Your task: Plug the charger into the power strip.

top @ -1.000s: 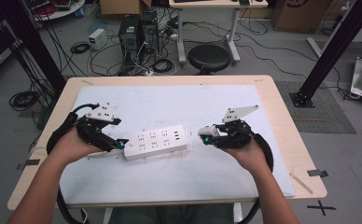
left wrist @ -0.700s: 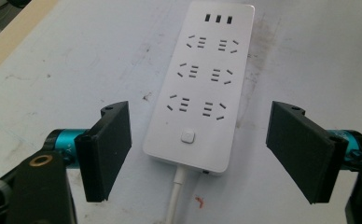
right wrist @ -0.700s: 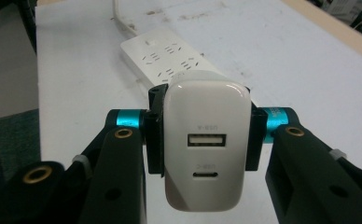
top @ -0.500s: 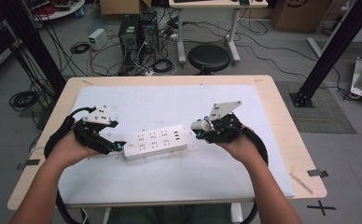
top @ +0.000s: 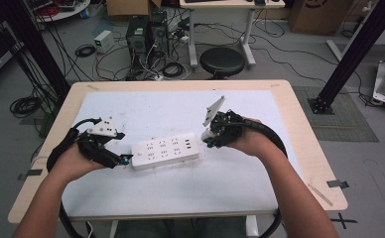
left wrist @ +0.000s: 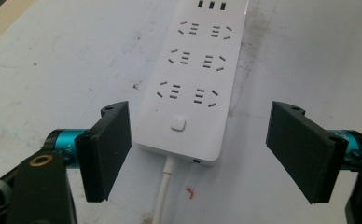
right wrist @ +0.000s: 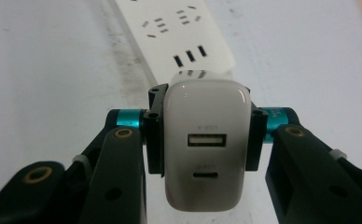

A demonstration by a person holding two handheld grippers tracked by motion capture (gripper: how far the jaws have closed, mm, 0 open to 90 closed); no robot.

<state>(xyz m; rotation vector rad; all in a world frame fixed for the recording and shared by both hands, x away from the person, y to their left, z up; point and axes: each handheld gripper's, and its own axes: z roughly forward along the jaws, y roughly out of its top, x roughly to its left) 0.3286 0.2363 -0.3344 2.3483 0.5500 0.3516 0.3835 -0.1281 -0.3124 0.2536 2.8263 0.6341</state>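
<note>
In the right gripper view, the right gripper (right wrist: 206, 140) has its fingers (right wrist: 154, 135) clamped on a white charger (right wrist: 206, 149), ports facing the camera, held above the counter (top: 180, 198). At twelve o'clock beyond it lies the white power strip (right wrist: 174, 32). The left gripper (left wrist: 198, 154) has its fingers (left wrist: 107, 149) spread wide, straddling the strip's cable end without touching.

Three cameras: one overhead, two gripper-mounted.
High view looks forward-down over the table (top: 299, 148); both gripper views look closely, from opposite ends, at the shared power strip (top: 165, 150).
</note>
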